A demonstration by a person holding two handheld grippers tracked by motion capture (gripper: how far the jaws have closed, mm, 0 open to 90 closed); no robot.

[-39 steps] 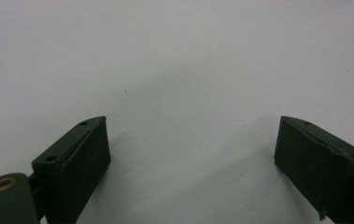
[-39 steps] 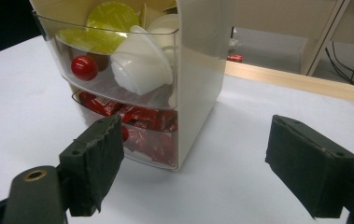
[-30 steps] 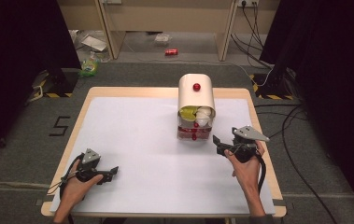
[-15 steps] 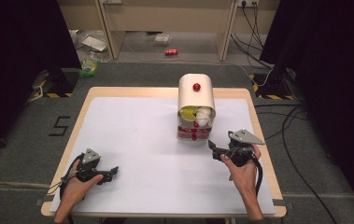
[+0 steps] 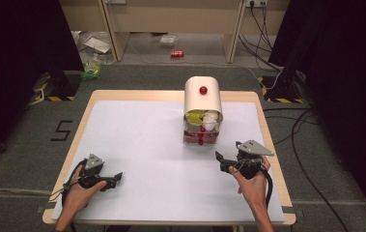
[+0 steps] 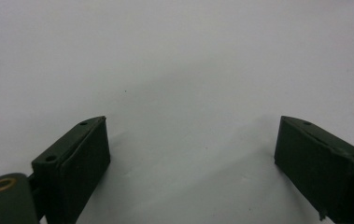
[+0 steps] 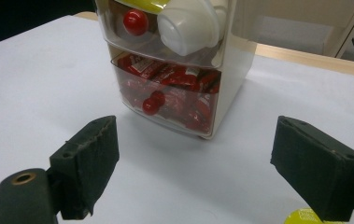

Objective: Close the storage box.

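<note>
A small cream drawer cabinet point(image 5: 203, 99) with a red knob on top stands at the table's far right of centre. Its clear upper drawer point(image 7: 174, 23) holds white and yellow cups. The clear lower drawer point(image 7: 170, 91) holds red packets and has a red knob. My right gripper point(image 5: 219, 162) point(image 7: 193, 140) faces the cabinet's front from a short way off. Its jaws have just been opening and stand open with nothing between them. A yellow round thing point(image 7: 305, 217) peeks beside its right jaw. My left gripper point(image 5: 117, 177) point(image 6: 191, 140) rests open at the near left over bare white surface.
A white sheet point(image 5: 147, 140) covers the wooden table point(image 5: 267, 135). On the floor beyond lie a red can point(image 5: 176, 53), a green bag point(image 5: 92, 67) and cables point(image 5: 306, 121) at the right.
The right gripper has drawn back a little from the cabinet toward the near edge. The left gripper has stayed put.
</note>
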